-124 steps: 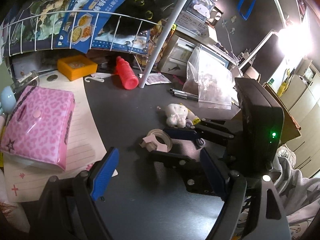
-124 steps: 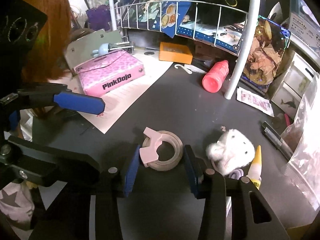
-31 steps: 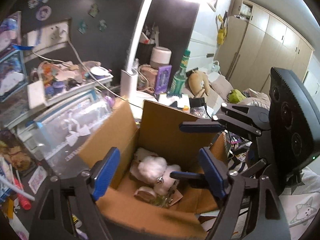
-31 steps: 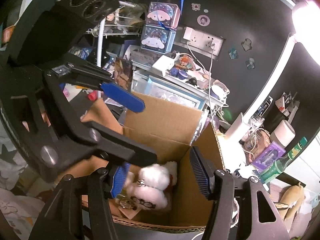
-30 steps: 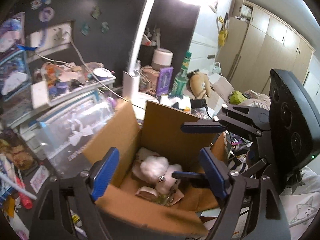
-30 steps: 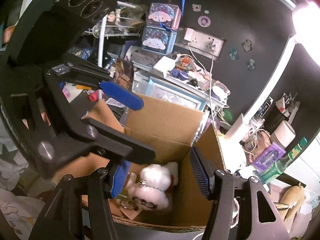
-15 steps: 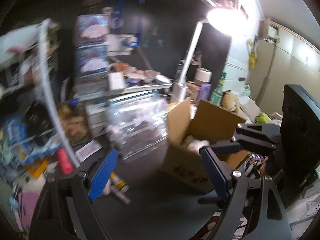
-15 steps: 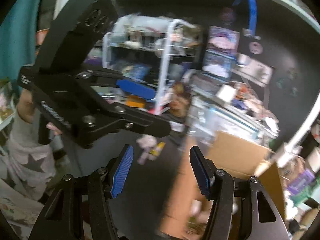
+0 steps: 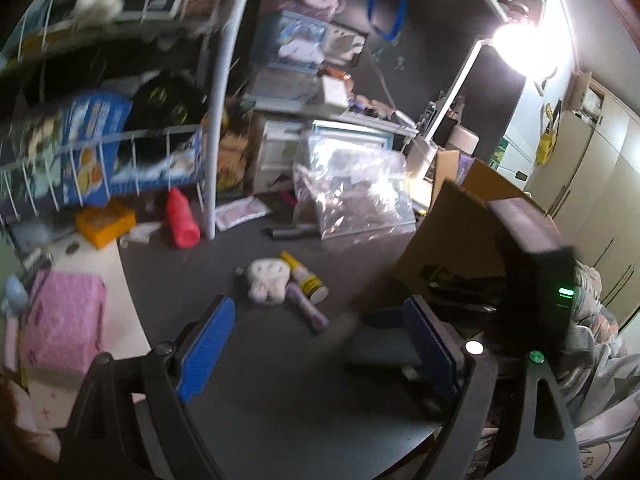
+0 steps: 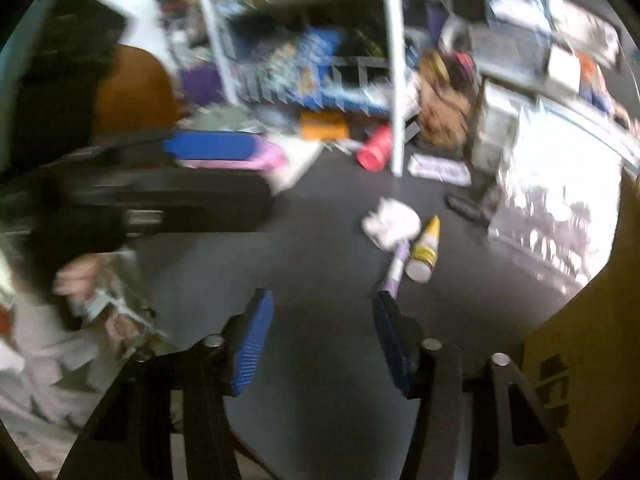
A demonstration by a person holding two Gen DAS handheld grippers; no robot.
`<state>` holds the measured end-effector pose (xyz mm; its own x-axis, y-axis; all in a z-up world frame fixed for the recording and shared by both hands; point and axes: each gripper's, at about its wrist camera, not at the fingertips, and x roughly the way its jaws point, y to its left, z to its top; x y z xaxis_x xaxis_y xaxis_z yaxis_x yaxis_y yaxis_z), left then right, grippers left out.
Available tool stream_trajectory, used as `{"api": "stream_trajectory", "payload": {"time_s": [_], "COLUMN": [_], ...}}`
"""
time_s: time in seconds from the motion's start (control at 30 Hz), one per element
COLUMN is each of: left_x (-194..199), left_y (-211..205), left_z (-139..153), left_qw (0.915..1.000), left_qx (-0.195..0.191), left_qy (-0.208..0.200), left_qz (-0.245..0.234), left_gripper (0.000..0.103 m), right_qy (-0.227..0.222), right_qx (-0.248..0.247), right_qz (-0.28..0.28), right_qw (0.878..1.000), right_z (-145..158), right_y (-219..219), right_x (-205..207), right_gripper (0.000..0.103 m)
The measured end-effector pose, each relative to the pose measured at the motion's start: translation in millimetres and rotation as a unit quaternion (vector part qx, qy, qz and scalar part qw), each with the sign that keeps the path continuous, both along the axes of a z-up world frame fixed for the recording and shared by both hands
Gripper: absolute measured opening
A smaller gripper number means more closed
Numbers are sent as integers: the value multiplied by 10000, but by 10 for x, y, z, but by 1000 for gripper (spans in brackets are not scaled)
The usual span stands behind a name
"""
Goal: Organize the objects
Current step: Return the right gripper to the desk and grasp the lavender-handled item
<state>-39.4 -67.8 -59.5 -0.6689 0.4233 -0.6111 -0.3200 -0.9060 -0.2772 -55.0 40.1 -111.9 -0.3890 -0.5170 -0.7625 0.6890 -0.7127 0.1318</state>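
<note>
A white plush toy point(image 9: 267, 286) lies on the dark desk point(image 9: 280, 392), with a yellow glue bottle point(image 9: 305, 277) and a purple tube point(image 9: 310, 310) touching its right side. My left gripper point(image 9: 318, 344) hovers just short of them, open and empty. In the right wrist view the white plush toy point(image 10: 390, 220), yellow glue bottle point(image 10: 424, 248) and purple tube point(image 10: 396, 268) lie ahead and slightly right of my right gripper point(image 10: 323, 340). Its jaws are closing with nothing between them. An open cardboard box point(image 9: 460, 236) stands at the right.
A red bottle point(image 9: 182, 220) and an orange box point(image 9: 105, 220) lie by a white rack pole point(image 9: 216, 128). A clear plastic bag point(image 9: 352, 196) leans at the back. A pink pouch point(image 9: 60, 324) rests on paper at the left. The cardboard box point(image 10: 580, 340) walls off the right side.
Both views have swung away from the inside of the cardboard box and down onto the dark desk. The box now sits at the right edge. The right jaws stand narrower.
</note>
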Motion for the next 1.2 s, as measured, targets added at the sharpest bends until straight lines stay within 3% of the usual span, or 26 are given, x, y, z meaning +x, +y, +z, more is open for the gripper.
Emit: {"api": "stream_trajectory", "payload": {"time_s": [0.23, 0.43, 0.67, 0.97, 1.2], "left_x": [-3, -14, -30, -54, -26], "left_y": [-134, -190, -141, -11, 64], "left_z": [-219, -265, -293, -289, -77], "left_qw": [9995, 9992, 9992, 9985, 9975], "left_qx": [148, 203, 174, 309, 529], "left_qy": [-242, -300, -356, -390, -164], "left_qz": [103, 152, 91, -205, -445], "left_gripper": [84, 84, 84, 84, 60], "right_qy": [-7, 170, 230, 390, 755], "right_qx": [330, 593, 671, 242, -73], "right_qz": [-598, -679, -510, -19, 465], "right_qw": [9977, 9958, 9962, 9989, 9960], "right_z": [-415, -524, -516, -217, 230], "right_y": [-64, -131, -102, -16, 33], "right_x": [-377, -433, -393, -105, 183], "right_gripper": [31, 13, 7, 6, 6]}}
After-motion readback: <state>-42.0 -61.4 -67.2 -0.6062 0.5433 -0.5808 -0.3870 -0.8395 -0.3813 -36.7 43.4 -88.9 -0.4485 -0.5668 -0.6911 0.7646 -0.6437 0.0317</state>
